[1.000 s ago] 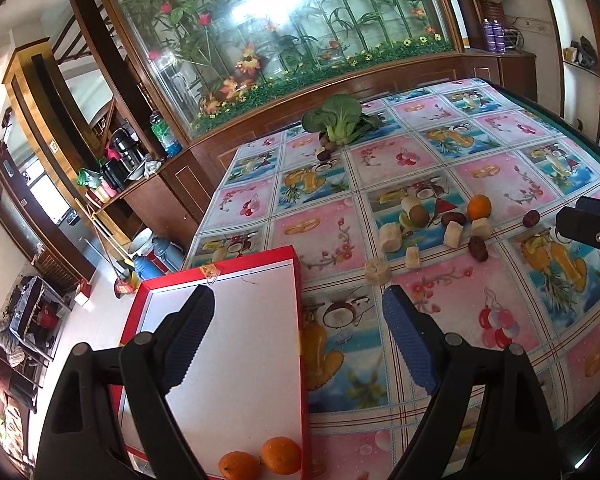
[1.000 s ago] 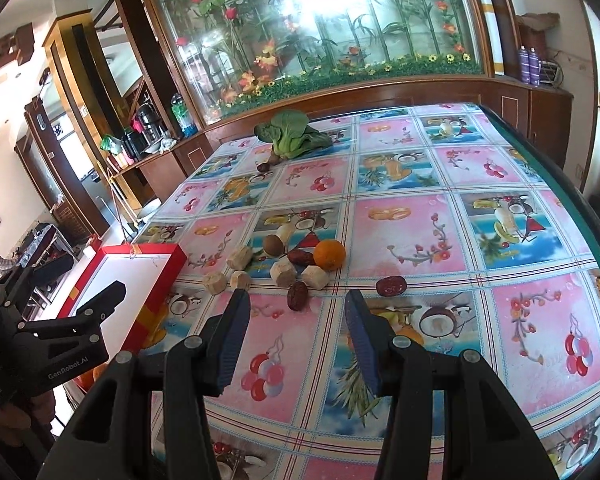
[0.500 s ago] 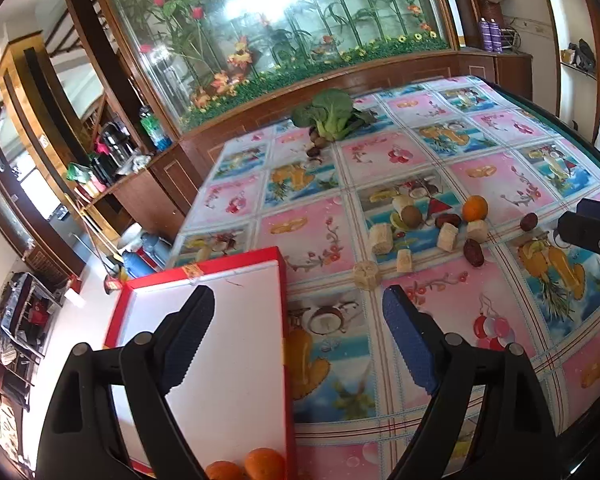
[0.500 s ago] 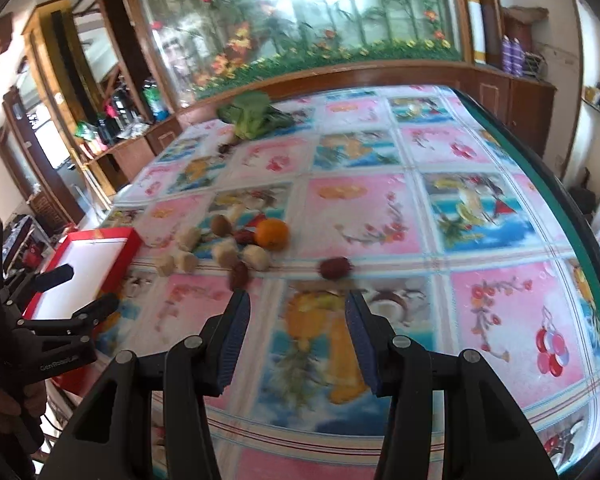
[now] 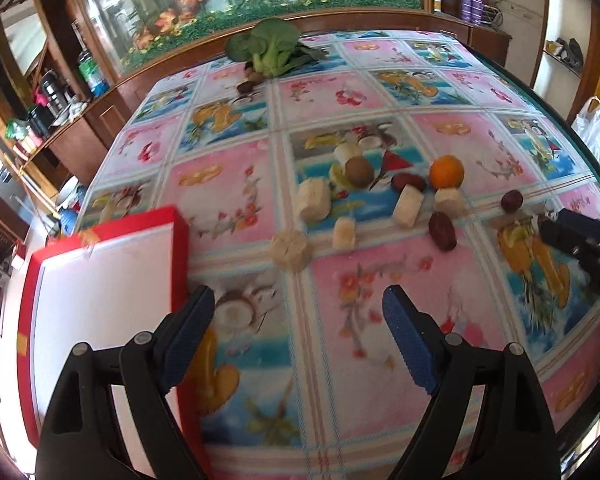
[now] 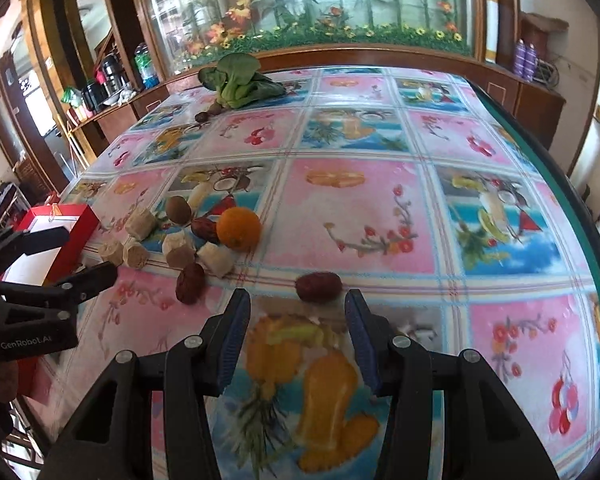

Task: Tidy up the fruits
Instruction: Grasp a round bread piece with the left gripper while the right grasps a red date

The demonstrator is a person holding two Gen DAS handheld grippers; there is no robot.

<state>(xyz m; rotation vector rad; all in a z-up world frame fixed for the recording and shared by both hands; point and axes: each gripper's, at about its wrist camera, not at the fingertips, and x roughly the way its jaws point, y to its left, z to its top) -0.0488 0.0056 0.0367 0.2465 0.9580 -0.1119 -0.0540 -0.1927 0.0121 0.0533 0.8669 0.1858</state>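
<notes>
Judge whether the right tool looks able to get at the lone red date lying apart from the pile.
Probably yes. The red date lies just beyond the right tool, whose fingers stand open and wider than the fruit, with only bare tablecloth between. The pile's orange sits well aside.

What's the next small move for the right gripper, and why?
Probably ease the right gripper forward and down to straddle the lone red date: it lies just beyond the open, empty jaws, apart from the other fruit.
</notes>
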